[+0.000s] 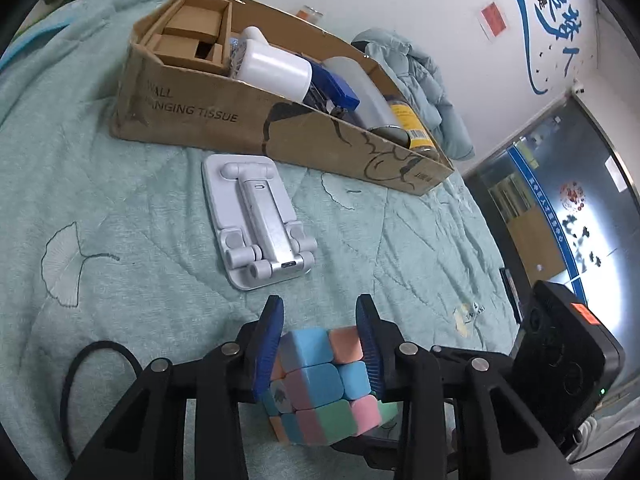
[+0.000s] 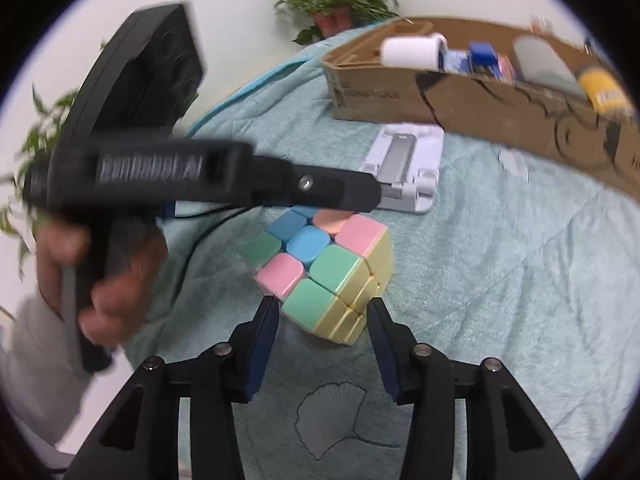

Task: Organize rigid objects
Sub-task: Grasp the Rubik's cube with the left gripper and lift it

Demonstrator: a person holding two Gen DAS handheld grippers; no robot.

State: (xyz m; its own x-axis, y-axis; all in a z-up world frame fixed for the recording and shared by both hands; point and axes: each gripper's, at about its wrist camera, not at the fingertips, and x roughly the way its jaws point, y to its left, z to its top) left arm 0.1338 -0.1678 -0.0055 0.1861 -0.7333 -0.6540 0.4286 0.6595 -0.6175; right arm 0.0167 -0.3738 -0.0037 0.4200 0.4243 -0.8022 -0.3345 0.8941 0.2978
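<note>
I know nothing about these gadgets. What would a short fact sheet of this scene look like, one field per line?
Surface: teal quilt with leaf stitching
Left claw: blue pads closed on the pastel puzzle cube
Right claw: open, tips on either side of the cube's near corner, not gripping
Phone stand: white, folded flat, between the cube and the box
Cardboard box: open-topped, already holding a white bottle, a blue item and a yellow-labelled jar
Person: a hand holds the left claw's handle

An office: wall slogan (image 1: 560, 20), glass entrance doors (image 1: 560, 208), potted plant (image 2: 336, 0).
</note>
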